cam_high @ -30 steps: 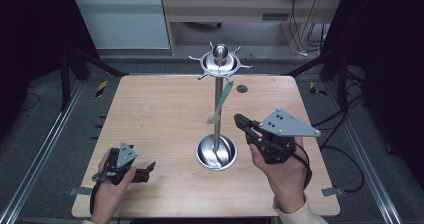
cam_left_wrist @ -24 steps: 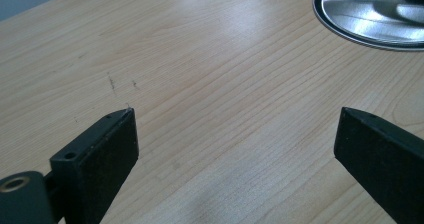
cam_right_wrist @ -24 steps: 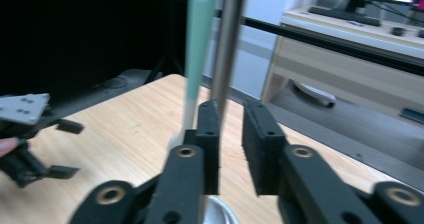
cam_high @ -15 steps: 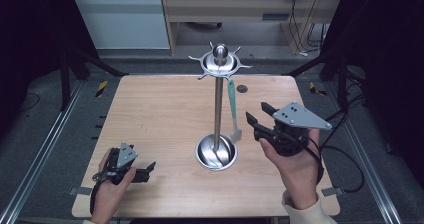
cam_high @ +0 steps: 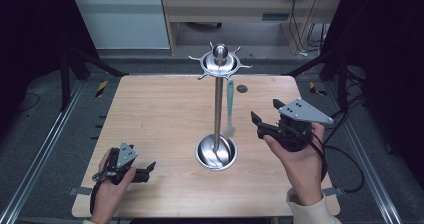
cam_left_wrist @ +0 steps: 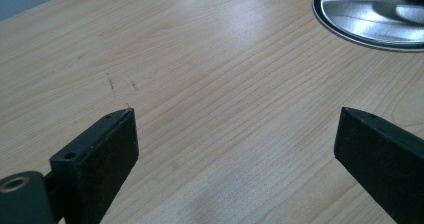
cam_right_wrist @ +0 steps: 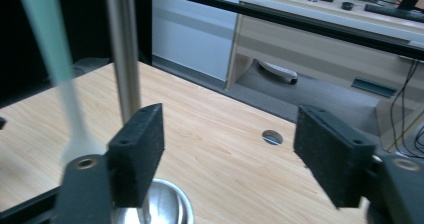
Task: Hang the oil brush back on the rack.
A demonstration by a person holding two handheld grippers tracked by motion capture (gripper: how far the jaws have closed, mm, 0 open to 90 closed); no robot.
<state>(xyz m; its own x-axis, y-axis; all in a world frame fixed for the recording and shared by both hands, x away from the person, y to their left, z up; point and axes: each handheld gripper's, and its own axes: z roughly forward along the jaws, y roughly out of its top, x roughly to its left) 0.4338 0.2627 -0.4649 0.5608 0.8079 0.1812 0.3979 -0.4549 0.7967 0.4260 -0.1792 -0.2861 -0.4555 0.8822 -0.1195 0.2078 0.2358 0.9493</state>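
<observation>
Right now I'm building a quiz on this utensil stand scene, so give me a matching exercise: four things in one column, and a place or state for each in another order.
Things:
1. green utensil
2. right gripper
3. left gripper
4. stand base

Places or states:
A. low over the table's near left corner, jaws open
B. hangs from the stand's top ring
C. round shiny dish at the pole's foot
D. jaws open, empty, right of the pole

Pairs: 1-B, 2-D, 3-A, 4-C

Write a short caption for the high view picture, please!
A pale green utensil hangs from a metal stand on a wooden table, the open right gripper beside it.
</observation>
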